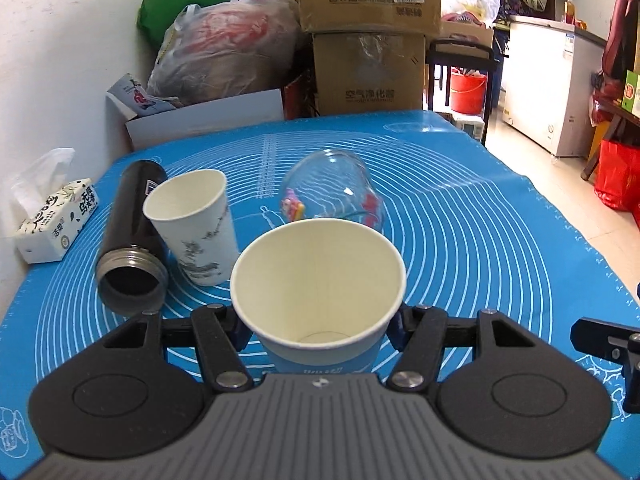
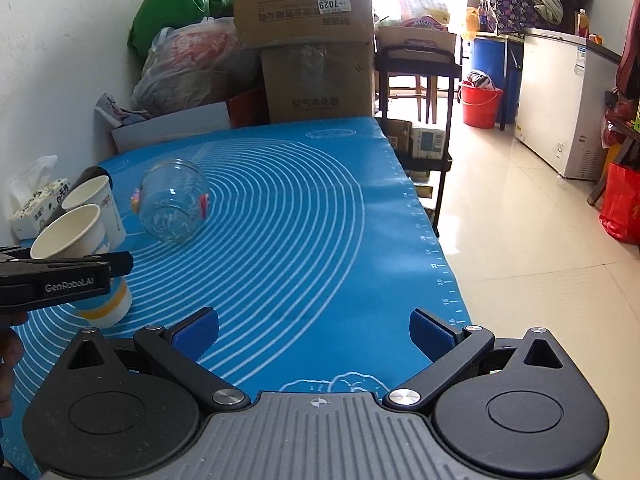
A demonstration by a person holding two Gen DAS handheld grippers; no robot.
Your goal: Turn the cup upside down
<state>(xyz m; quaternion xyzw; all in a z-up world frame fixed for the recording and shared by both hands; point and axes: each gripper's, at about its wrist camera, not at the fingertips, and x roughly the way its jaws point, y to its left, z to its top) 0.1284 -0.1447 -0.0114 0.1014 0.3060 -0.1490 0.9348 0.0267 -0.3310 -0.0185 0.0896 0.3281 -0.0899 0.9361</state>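
Note:
My left gripper is shut on a paper cup with a white inside and a blue band, mouth up and tilted toward the far side. In the right wrist view the same cup shows at the left, held just above the blue mat by the left gripper's finger. My right gripper is open and empty over the mat's near edge, to the right of the cup.
A second white paper cup stands upright behind the held one. A black flask lies on its side at the left. A clear glass jar lies on its side mid-mat. A tissue pack sits far left. Boxes and bags stand behind the table.

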